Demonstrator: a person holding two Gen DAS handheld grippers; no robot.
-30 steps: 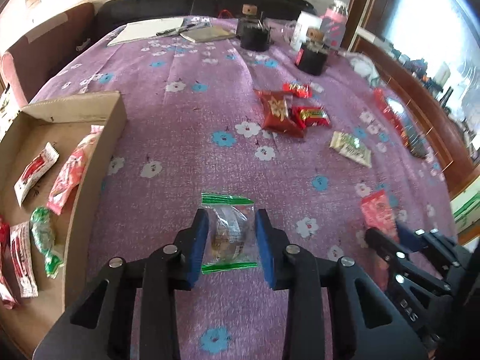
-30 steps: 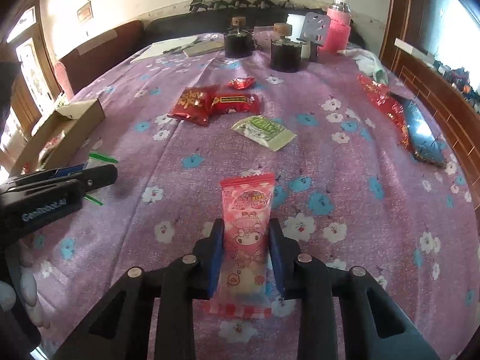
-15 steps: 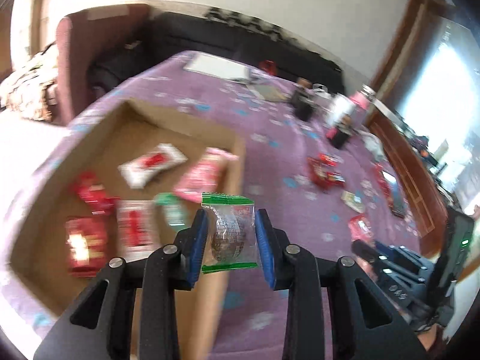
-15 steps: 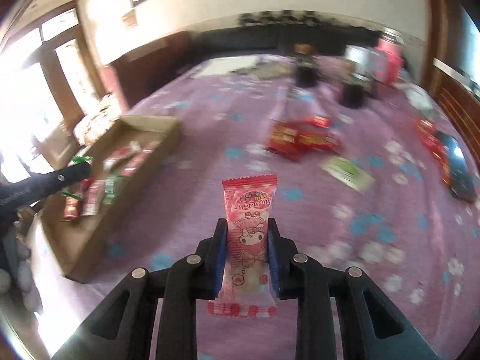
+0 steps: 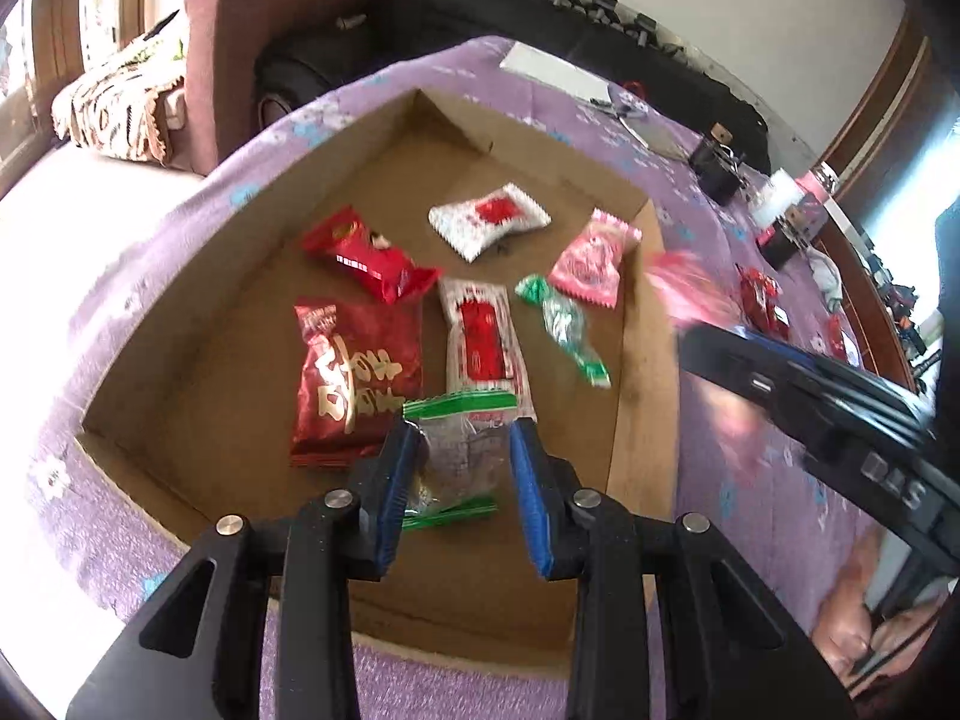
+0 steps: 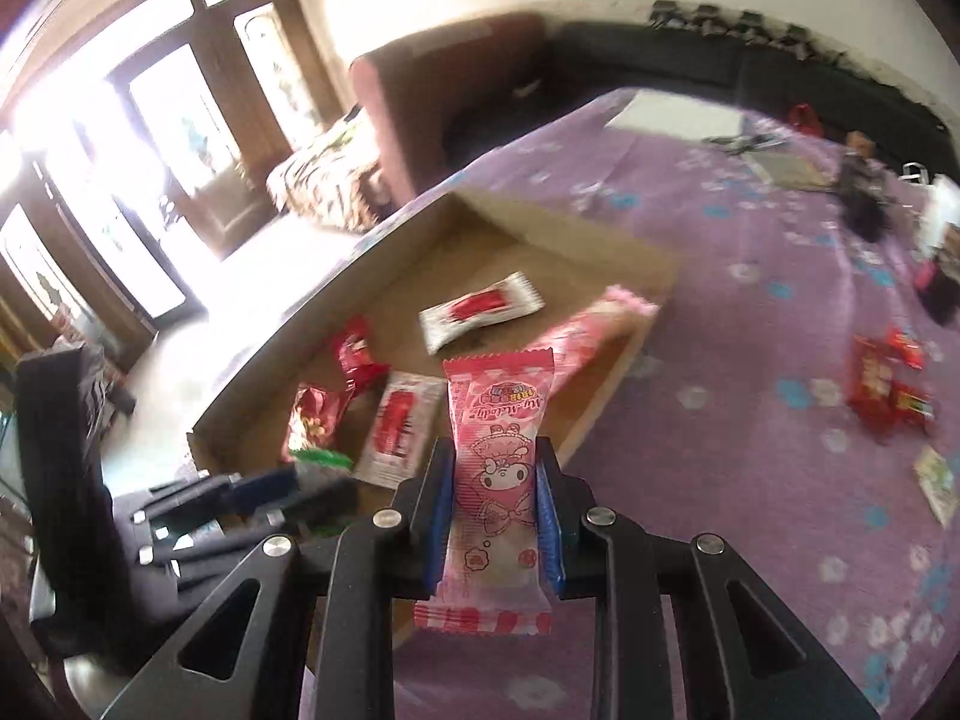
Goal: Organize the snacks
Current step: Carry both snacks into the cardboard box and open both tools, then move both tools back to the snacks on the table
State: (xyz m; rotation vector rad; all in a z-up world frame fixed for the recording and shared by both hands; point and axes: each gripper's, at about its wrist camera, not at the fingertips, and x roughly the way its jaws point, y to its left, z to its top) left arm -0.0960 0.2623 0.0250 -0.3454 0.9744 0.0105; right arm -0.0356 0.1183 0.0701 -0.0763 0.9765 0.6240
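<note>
My left gripper (image 5: 459, 483) squeezes a clear snack bag with green ends (image 5: 457, 456) between its blue fingers (image 5: 396, 492). The bag hangs over the near part of the cardboard box (image 5: 636, 420), with a dark red pack (image 5: 354, 378) at ten o'clock from it. My right gripper (image 6: 495, 516) pinches a pink candy pack (image 6: 495, 480) standing straight up between its fingers (image 6: 437, 516). It floats over the purple counter (image 6: 750, 420), by the box's near corner.
</note>
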